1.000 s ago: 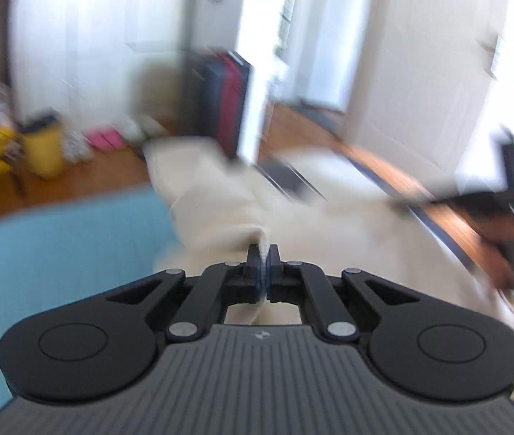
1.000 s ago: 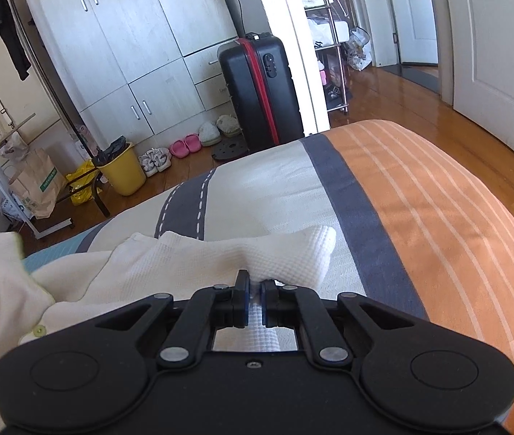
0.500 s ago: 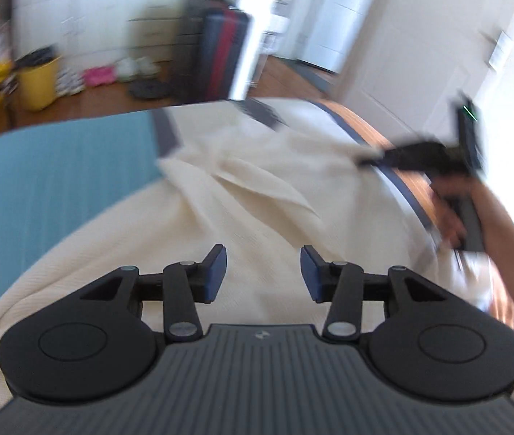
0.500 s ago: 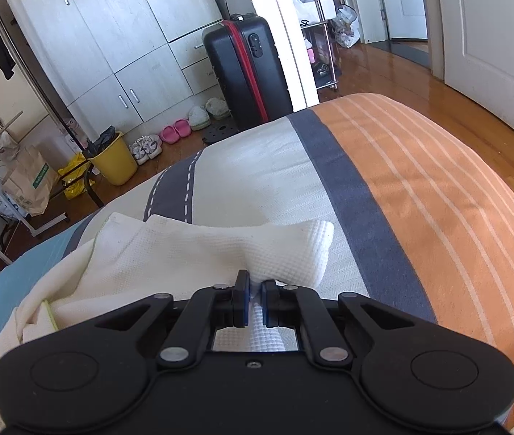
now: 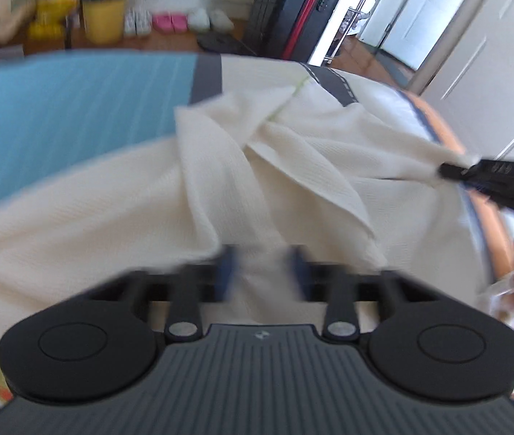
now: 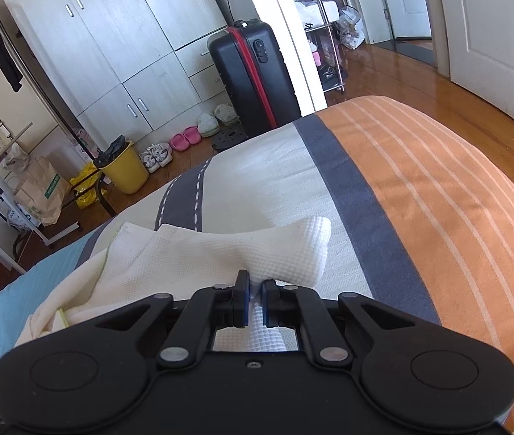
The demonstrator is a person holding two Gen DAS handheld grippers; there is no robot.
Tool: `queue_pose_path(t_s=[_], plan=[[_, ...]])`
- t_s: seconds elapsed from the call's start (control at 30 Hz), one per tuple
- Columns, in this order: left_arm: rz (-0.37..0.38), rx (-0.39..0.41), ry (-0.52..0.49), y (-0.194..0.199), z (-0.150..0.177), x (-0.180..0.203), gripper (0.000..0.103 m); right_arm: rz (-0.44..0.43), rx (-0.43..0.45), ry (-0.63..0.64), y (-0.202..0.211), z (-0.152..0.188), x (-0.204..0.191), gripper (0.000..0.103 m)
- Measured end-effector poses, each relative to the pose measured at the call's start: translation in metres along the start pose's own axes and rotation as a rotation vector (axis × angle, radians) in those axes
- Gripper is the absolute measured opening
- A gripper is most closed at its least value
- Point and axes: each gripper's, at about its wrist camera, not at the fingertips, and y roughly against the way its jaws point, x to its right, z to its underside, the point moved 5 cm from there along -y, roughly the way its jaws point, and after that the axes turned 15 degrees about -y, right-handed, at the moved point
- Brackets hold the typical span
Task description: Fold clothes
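Note:
A cream waffle-knit garment (image 5: 293,166) lies rumpled across the bed, with a sleeve folded over its middle. My left gripper (image 5: 262,272) is open, its blurred fingers low over the garment's near part, with cloth showing between them. My right gripper (image 6: 253,299) is shut on the garment's sleeve end (image 6: 275,246), which bunches in front of the jaws above the bedspread. The right gripper also shows in the left wrist view (image 5: 452,172), pulling the sleeve out to the right.
The bed (image 6: 420,195) has blue, grey, cream and orange stripes. Beyond its far edge stand a black suitcase (image 6: 253,76), a yellow bin (image 6: 124,168), shoes (image 6: 184,137) and wardrobes (image 6: 112,36). Wooden floor (image 6: 401,72) lies to the right.
My left gripper let go of the garment and opened, then dropped lower over the cloth. My right gripper kept its hold on the sleeve end and drew it slightly right.

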Motion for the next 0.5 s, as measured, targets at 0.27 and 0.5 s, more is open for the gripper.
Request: queue_pose_path(t_s=[0.27, 0.5], plan=[[-0.169, 0.032, -0.122, 0.032, -0.003, -0.006, 0.000, 0.009, 0.009, 0.009, -0.001, 0.001, -0.001, 0.009], [-0.091, -0.028, -0.108, 0.009, -0.005, 0.006, 0.051, 0.011, 0.013, 0.024, 0.003, 0.001, -0.004, 0.009]])
